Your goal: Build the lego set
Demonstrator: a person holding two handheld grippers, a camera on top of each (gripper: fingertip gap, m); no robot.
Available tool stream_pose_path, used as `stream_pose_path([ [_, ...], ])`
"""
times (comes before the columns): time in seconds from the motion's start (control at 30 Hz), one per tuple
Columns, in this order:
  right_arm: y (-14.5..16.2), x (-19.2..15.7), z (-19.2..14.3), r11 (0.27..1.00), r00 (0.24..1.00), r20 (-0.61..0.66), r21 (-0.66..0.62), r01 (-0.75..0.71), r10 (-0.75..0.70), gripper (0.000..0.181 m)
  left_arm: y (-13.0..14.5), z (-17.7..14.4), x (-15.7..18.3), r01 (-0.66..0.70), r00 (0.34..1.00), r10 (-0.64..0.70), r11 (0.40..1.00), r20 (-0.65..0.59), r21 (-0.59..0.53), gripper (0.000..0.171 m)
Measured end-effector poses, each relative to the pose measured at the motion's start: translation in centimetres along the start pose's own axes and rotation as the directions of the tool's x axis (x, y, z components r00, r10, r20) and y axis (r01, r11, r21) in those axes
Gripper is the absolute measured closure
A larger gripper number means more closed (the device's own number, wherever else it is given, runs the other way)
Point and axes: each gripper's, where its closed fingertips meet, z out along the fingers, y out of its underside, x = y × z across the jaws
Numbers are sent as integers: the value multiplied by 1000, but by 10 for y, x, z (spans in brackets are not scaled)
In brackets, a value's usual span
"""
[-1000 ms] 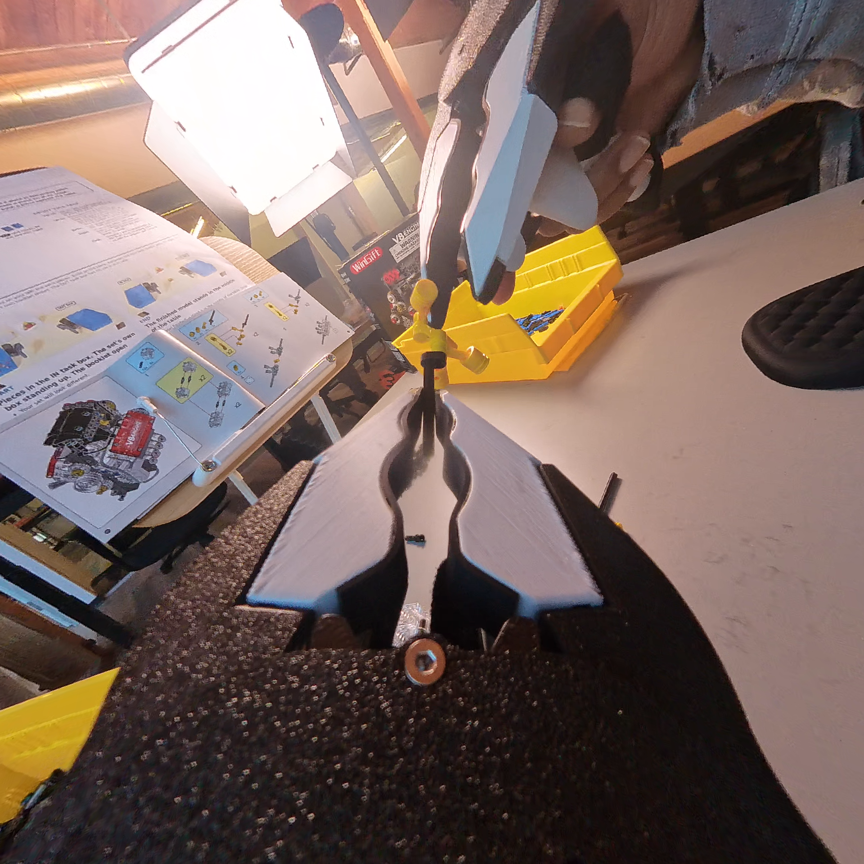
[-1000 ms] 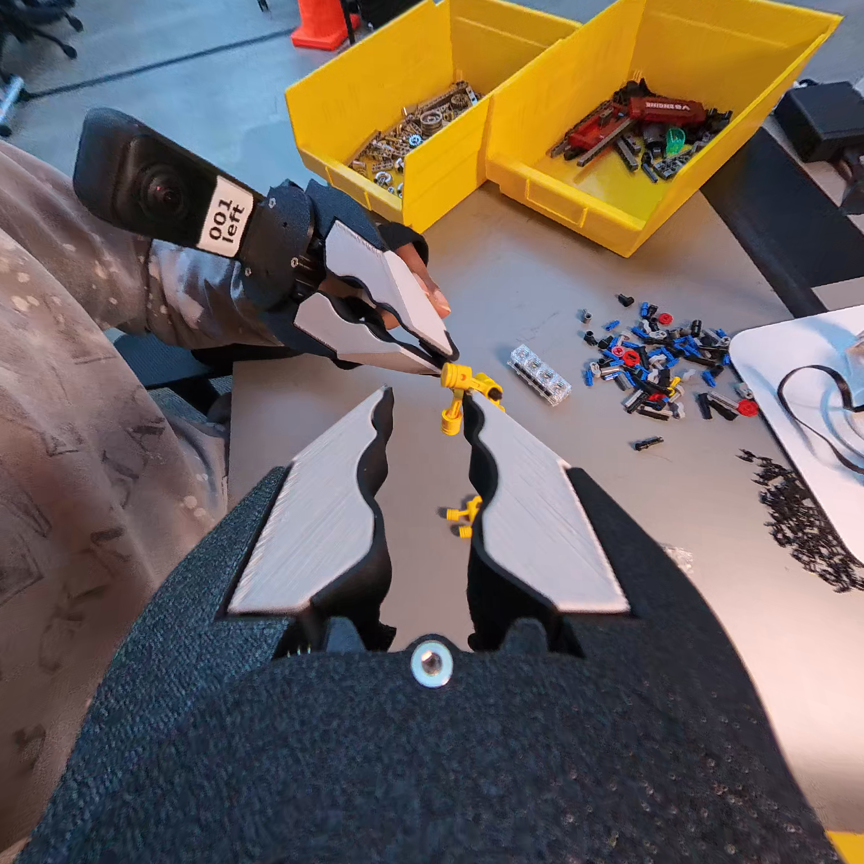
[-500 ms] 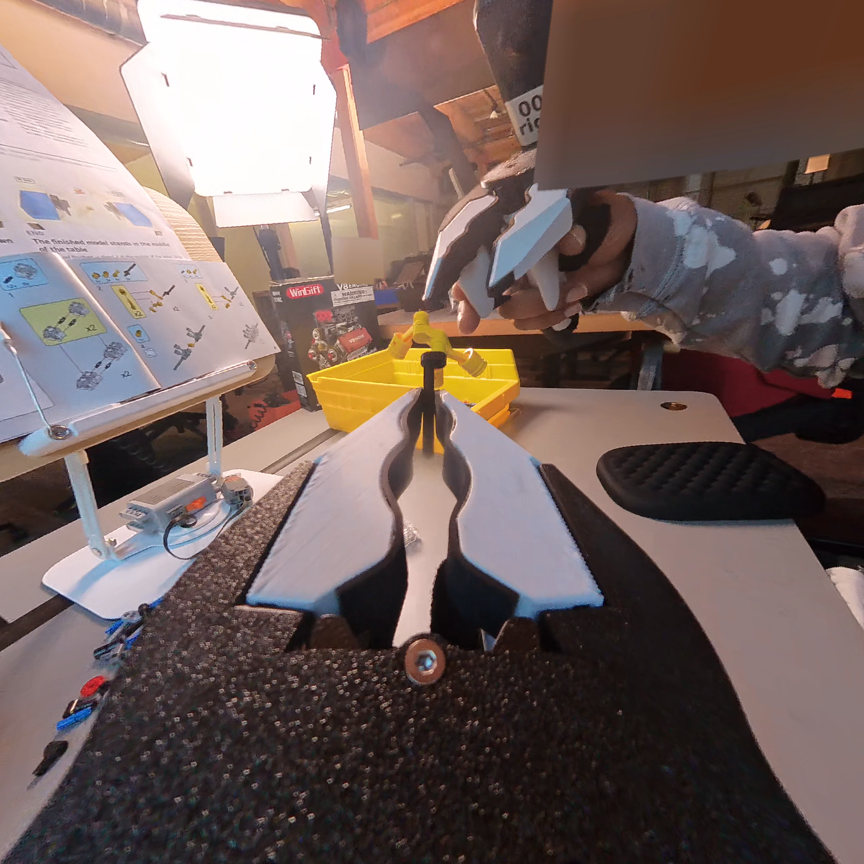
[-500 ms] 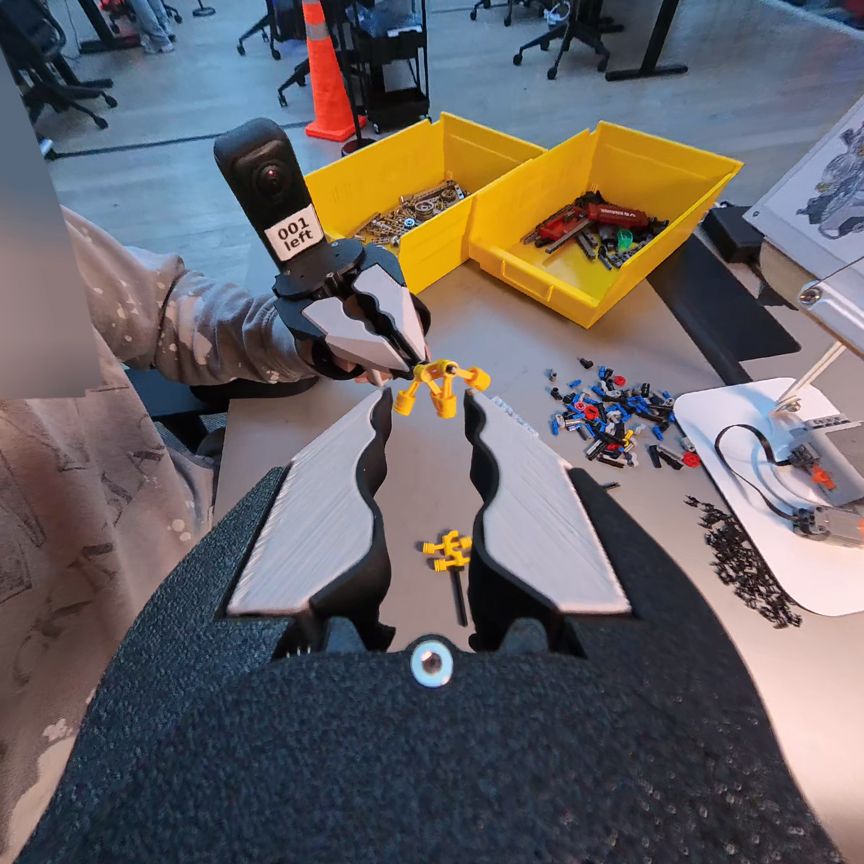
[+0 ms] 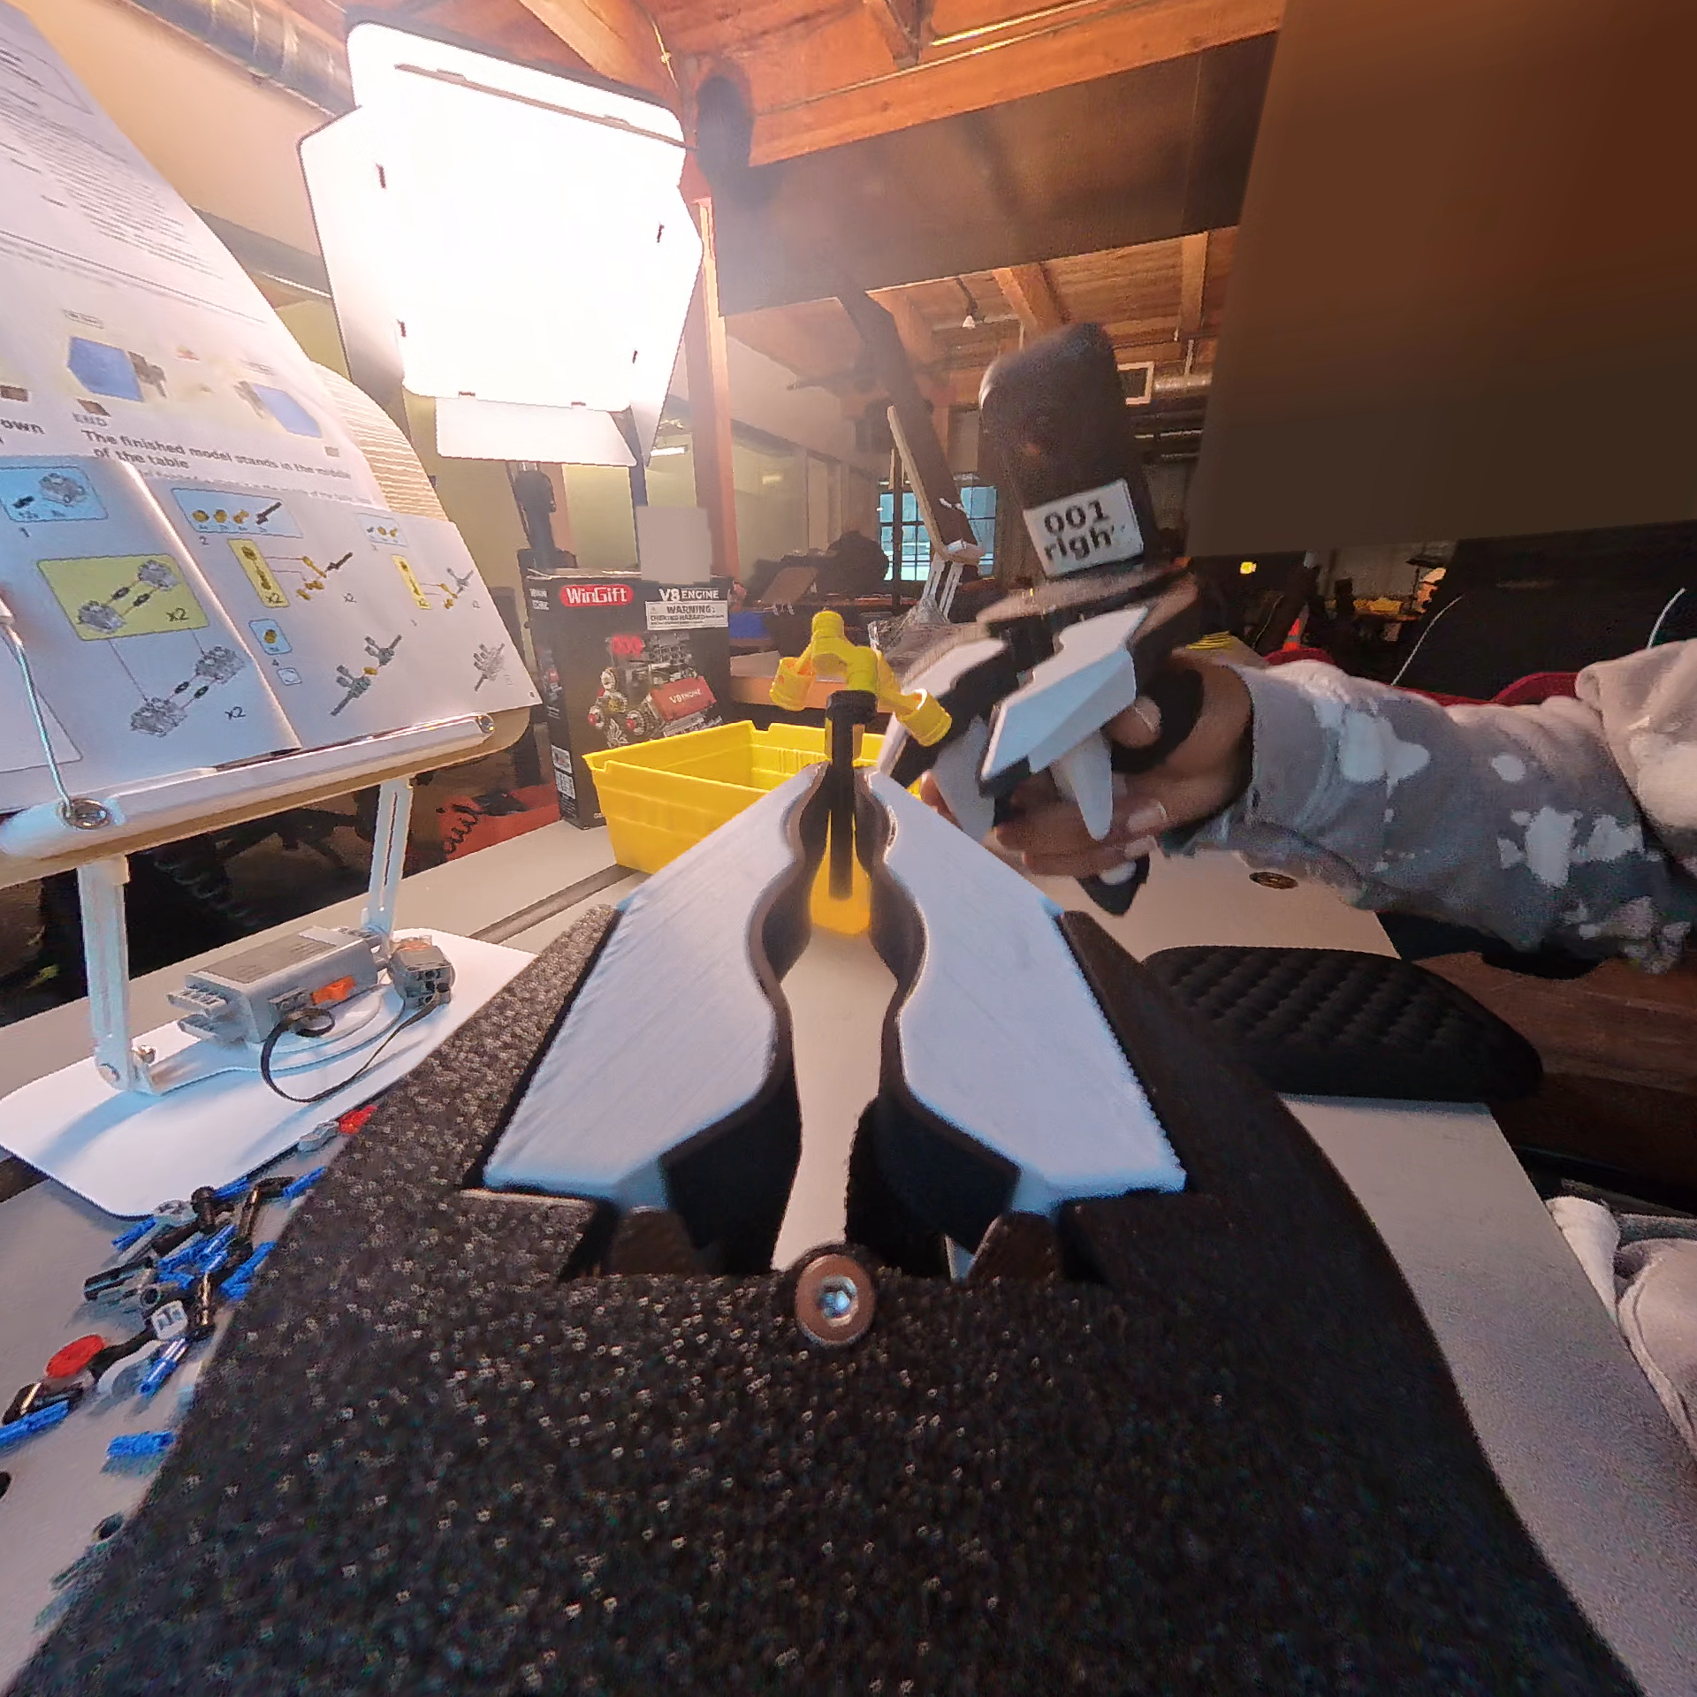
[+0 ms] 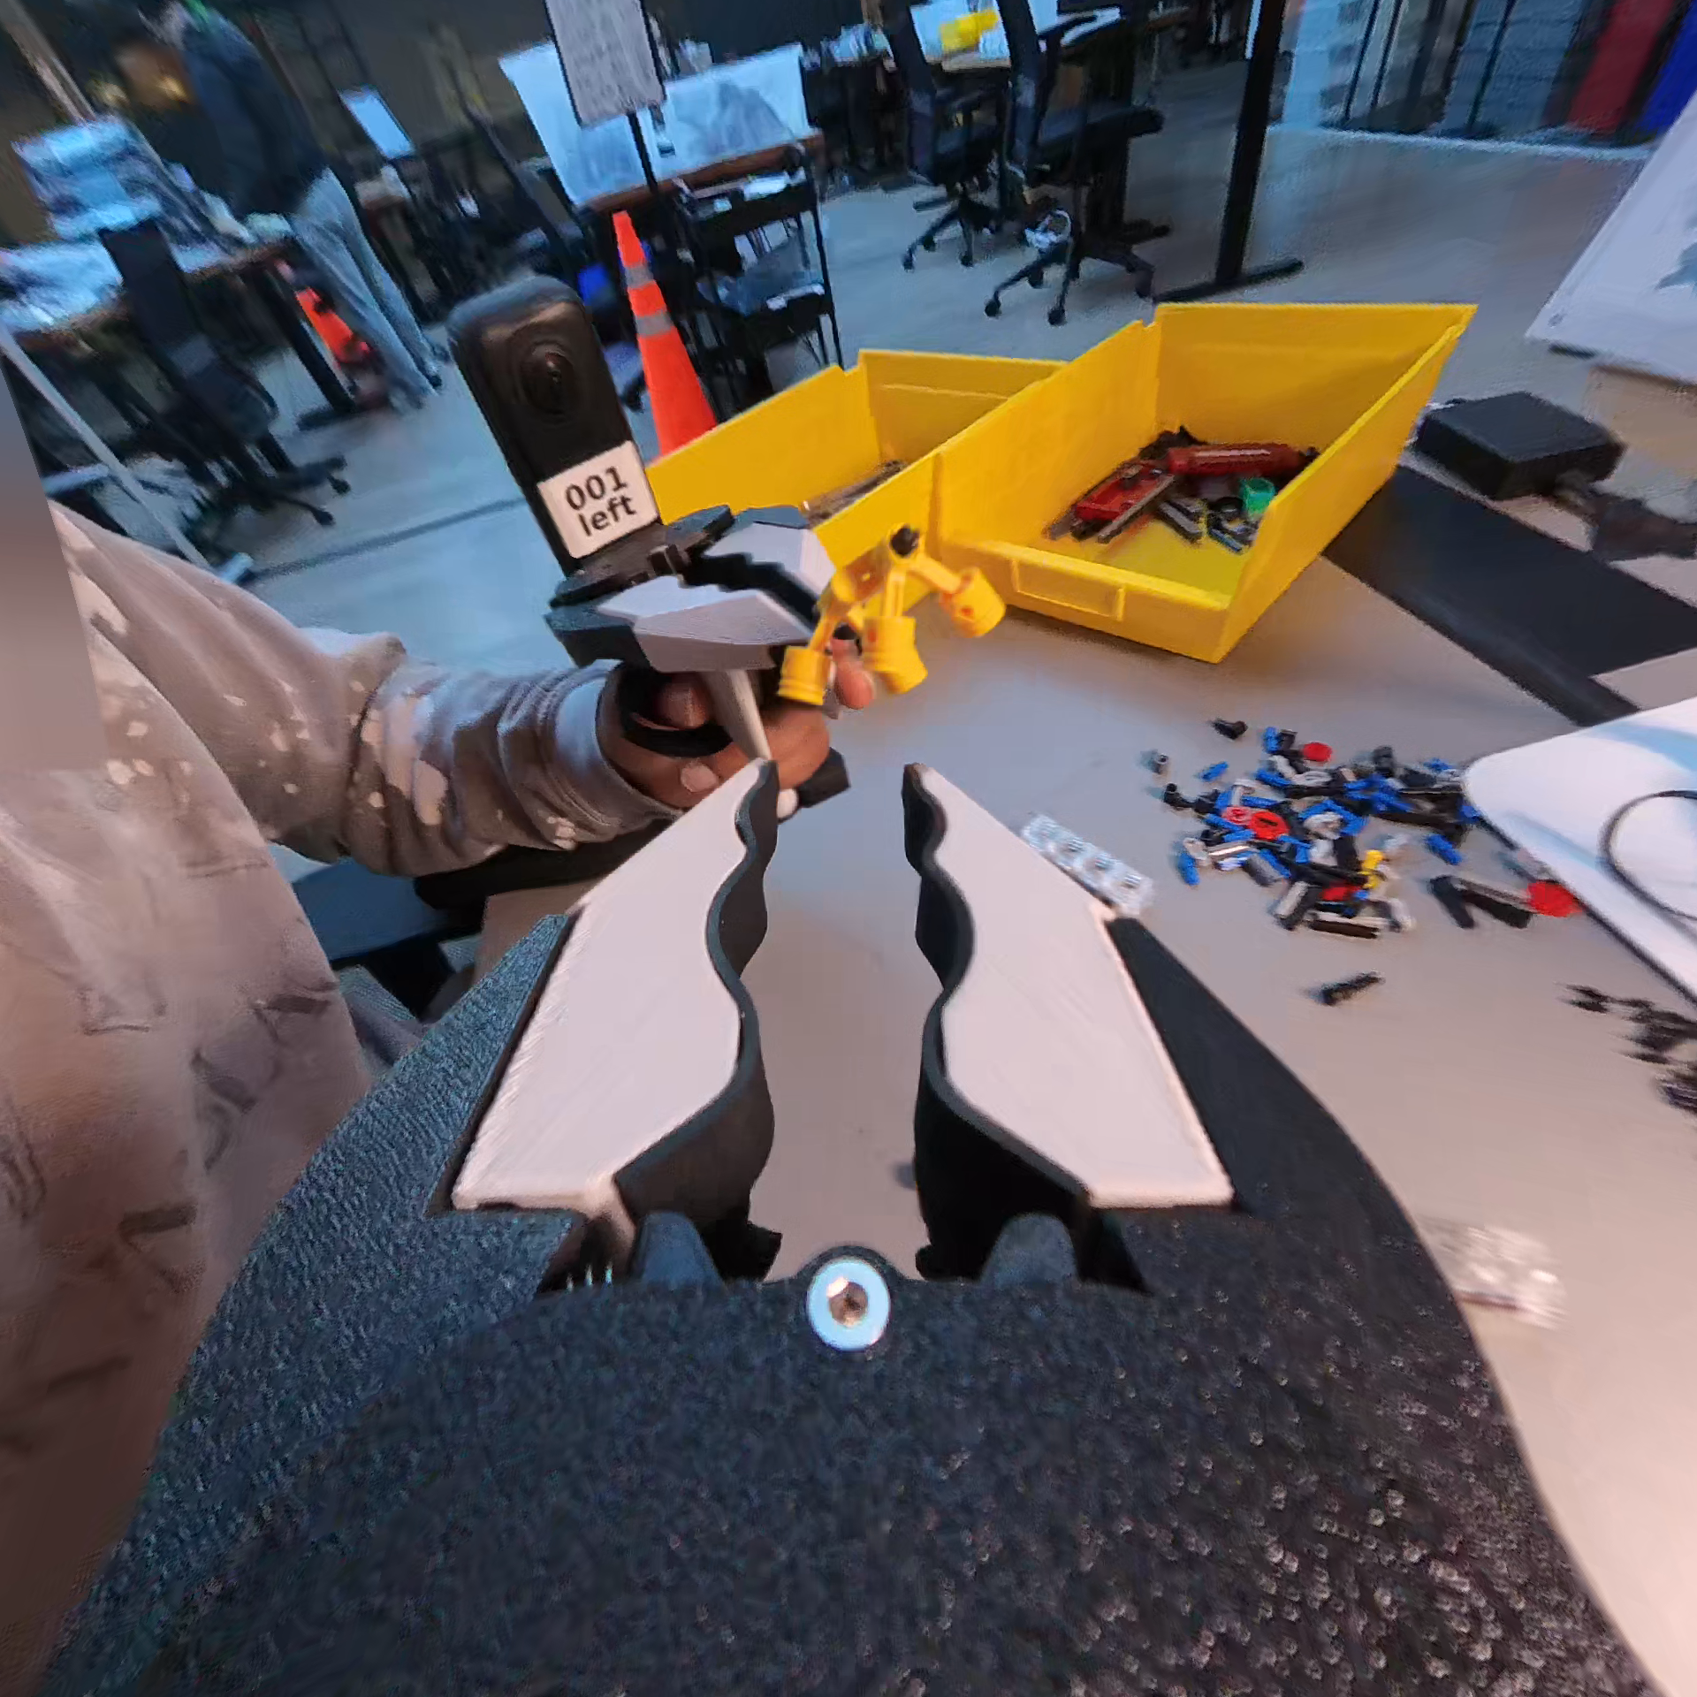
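Sub-assembly stage: left gripper (image 5: 837, 790) clamps the black axle (image 5: 837, 808) of the yellow piston assembly (image 6: 882, 611), raised above the tabletop (image 6: 1056, 735). Right gripper (image 6: 837, 781) is open and empty. Next move likely calls for fetching another part from the loose pile (image 6: 1331, 845) near the tabletop's right edge.

A small yellow piston assembly (image 5: 849, 675) on a black axle (image 5: 840, 808) is held up off the tabletop (image 6: 1056, 716), its yellow pistons splaying out from the axle's top end. Loose blue, black and red lego pins (image 6: 1322, 840) lie scattered on the tabletop, with a clear studded brick (image 6: 1088, 863) beside them.
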Motion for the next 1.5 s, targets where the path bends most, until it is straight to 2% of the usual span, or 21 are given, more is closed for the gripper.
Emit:
stream_pose_path([
  [0.07, 5, -7, 11, 994, 997, 50, 86, -65, 61, 155, 3, 0, -1, 8, 1000, -8, 1000, -2, -5, 168],
  [0.2, -11, -6, 17, 932, 979, 106, 301, -201, 176, 155, 11, 3, 0, -29, 1000, 29, 999, 8, -37, 168],
  [0.37, -13, 8, 23, 846, 941, 105, 414, -335, 322, 160, 24, 7, -3, -143, 987, 150, 984, 62, -104, 168],
  [0.47, -9, 15, 25, 820, 937, 75, 463, -337, 342, 171, 26, 8, -5, -172, 978, 184, 978, 95, -119, 168],
  [0.67, -4, 20, 25, 851, 956, 11, 452, -267, 293, 173, 34, 10, -8, -200, 969, 219, 967, 116, -155, 168],
  [0.83, -3, 18, 24, 895, 980, -28, 413, -170, 199, 173, 37, 11, -5, -137, 984, 152, 979, 96, -148, 168],
  [1.1, -2, 19, 18, 891, 983, -32, 429, -149, 180, 174, 43, 12, -4, -63, 995, 75, 983, 62, -174, 165],
  [1.5, 11, 24, 19, 879, 975, -60, 446, -166, 214, 174, 53, 13, -2, -71, 996, 81, 967, 31, -243, 168],
])
